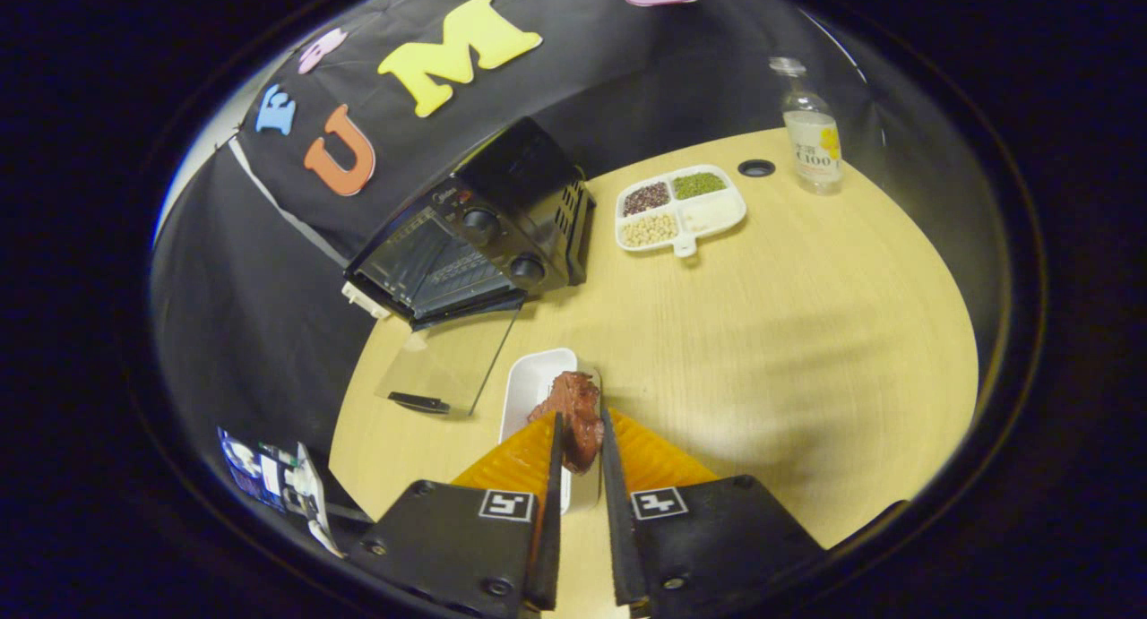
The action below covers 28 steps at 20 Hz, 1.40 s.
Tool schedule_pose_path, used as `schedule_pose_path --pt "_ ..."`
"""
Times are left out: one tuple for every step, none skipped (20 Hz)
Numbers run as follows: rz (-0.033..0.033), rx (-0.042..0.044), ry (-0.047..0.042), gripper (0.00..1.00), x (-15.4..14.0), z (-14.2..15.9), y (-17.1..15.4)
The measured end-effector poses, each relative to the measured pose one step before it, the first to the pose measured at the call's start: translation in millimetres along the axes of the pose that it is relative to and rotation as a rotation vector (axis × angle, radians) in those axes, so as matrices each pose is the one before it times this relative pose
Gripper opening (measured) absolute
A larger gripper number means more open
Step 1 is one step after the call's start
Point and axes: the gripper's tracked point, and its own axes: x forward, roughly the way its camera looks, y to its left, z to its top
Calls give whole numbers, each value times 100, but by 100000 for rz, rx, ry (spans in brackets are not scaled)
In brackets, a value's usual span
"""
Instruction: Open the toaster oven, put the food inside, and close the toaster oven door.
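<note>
A black toaster oven (488,234) stands at the back left of the round wooden table (762,332). Its glass door (448,364) hangs folded down flat toward me, so the dark inside with its rack shows. Between my fingers is a brown piece of meat (578,417), and my gripper (581,431) is shut on it. The meat hangs over a white rectangular dish (530,388) that lies just ahead of the fingers, to the right of the open door.
A white divided tray (679,207) with beans and grains lies beyond the oven to its right. A clear bottle (811,126) stands at the far edge, near a round cable hole (756,167). Some printed packaging (269,480) lies off the table's left edge.
</note>
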Motion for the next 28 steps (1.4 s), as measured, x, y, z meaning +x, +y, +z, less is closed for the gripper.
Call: schedule_pose_path --pt "1071 -916 80 20 -394 -163 665" --pt "332 -1103 -522 17 -251 27 603" --pt "-784 -1529 -788 14 -593 22 541" --pt "-1261 -1763 -856 13 -423 162 417" --pt "-1530 -3212 -1243 13 -515 232 663" --pt "-919 -3399 -1211 13 -641 273 738" --pt "-790 -3157 -1442 12 -494 227 826" --pt "-779 -2145 -1343 12 -543 373 793" --pt "-979 -3640 -1646 12 -586 268 965" --pt "-790 -3212 -1300 12 -389 407 816" --pt "-1036 -3439 -1415 12 -369 233 882" --pt "-1277 -3563 -1439 12 -375 429 1004" --pt "-1062 -2830 -1102 11 -106 293 783" --pt "-1239 -3292 -972 11 -113 394 907" --pt "-1094 -2666 -785 11 60 199 715" --pt "-1430 -3018 -920 11 180 474 794" --pt "-1120 -2049 -792 11 403 266 798" --pt "-862 -762 -1274 11 372 498 743" --pt "-651 -362 -1932 12 423 577 845" --pt "-503 -222 -2046 11 392 638 848" --pt "-239 653 -2238 11 639 530 926" --pt "260 901 -2091 11 586 551 937" --pt "812 1491 -1775 11 907 328 1126" --pt "873 1885 -1018 11 884 164 982" --pt "776 1735 -347 11 977 -55 891" --pt "605 1444 -458 11 961 4 730" --pt "369 1230 -513 11 1064 -35 714" --pt "-91 1147 -573 11 1128 -20 493"
